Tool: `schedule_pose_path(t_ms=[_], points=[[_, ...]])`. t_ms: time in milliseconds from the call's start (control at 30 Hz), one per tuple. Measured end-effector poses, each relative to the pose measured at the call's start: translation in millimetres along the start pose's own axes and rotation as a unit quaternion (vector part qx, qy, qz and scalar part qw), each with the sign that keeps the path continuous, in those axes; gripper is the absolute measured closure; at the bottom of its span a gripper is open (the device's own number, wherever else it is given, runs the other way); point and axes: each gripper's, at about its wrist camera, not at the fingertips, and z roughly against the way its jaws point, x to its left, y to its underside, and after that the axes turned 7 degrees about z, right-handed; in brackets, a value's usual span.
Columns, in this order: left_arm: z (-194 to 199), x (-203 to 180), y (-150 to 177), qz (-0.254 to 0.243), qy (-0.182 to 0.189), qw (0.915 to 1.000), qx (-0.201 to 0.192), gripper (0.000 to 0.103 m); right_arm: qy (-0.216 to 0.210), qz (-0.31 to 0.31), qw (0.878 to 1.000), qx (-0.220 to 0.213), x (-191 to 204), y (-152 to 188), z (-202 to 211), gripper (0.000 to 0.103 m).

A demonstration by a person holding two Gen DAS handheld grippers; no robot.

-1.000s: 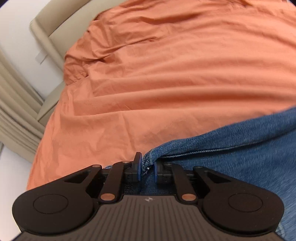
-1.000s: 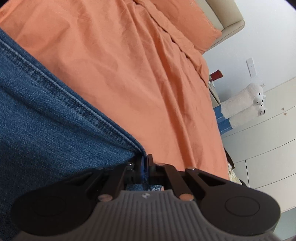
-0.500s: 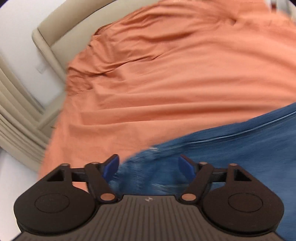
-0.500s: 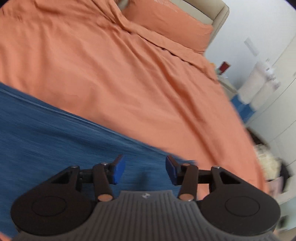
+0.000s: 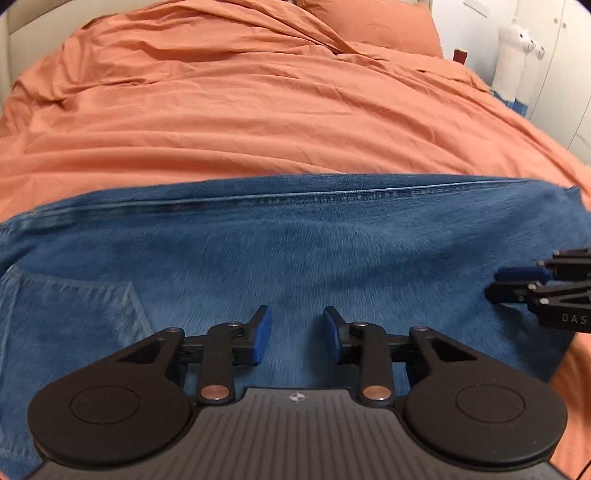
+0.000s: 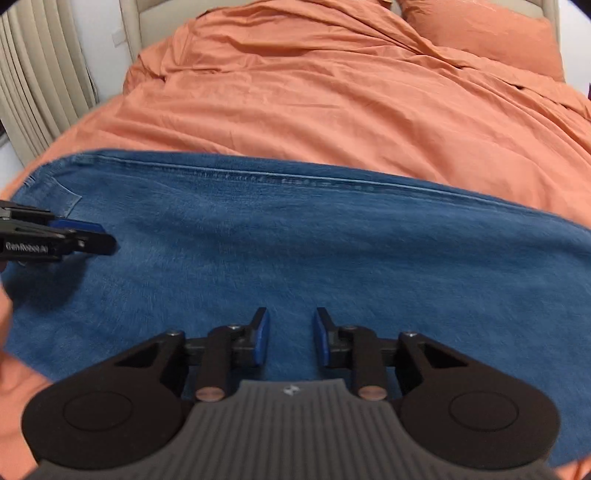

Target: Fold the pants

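— What sort of place?
— A home bedroom: a bed under a rumpled orange duvet [image 5: 258,110], a matching pillow [image 6: 484,33] against a beige padded headboard [image 6: 147,29].
— Anything else?
— Pleated beige curtains [image 6: 40,81], a white plush llama [image 5: 513,55] standing by white cupboard doors [image 5: 565,74].

In the left wrist view, the white letters "DAS" stood on the black body of the right gripper [image 5: 517,284] at the picture's right edge; the word ran out of the picture there. In the right wrist view, white lettering on the black body of the left gripper [image 6: 88,234] read roughly "GenRobot.AI", blurred. No other text could be read.
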Motion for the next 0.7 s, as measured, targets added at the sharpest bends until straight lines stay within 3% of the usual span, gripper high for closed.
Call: schedule_pose_path(t_ms=[333, 600, 633, 700], points=[[-60.0, 24.6, -56.2, 0.033, -0.011, 0.9991, -0.026, 0.065, 0.028, -0.009, 0.999, -0.018, -38.2, -75.8, -64.0, 0.084], [-64.8, 35.8, -70.9, 0.051, -0.060, 0.9948, -0.065, 0.066, 0.036, -0.054, 0.997, -0.037, -71.3, -88.9, -67.9, 0.093], [-60.9, 38.0, -71.5, 0.054, -0.062, 0.9946, -0.062, 0.066, 0.040, -0.061, 0.997, -0.039, -74.2, -86.4, -63.3, 0.093], [-45.2, 43.2, -67.4, 0.053, -0.072, 0.9937, -0.067, 0.065, 0.056, -0.071, 0.995, -0.042, -80.1, -79.5, -48.6, 0.079]])
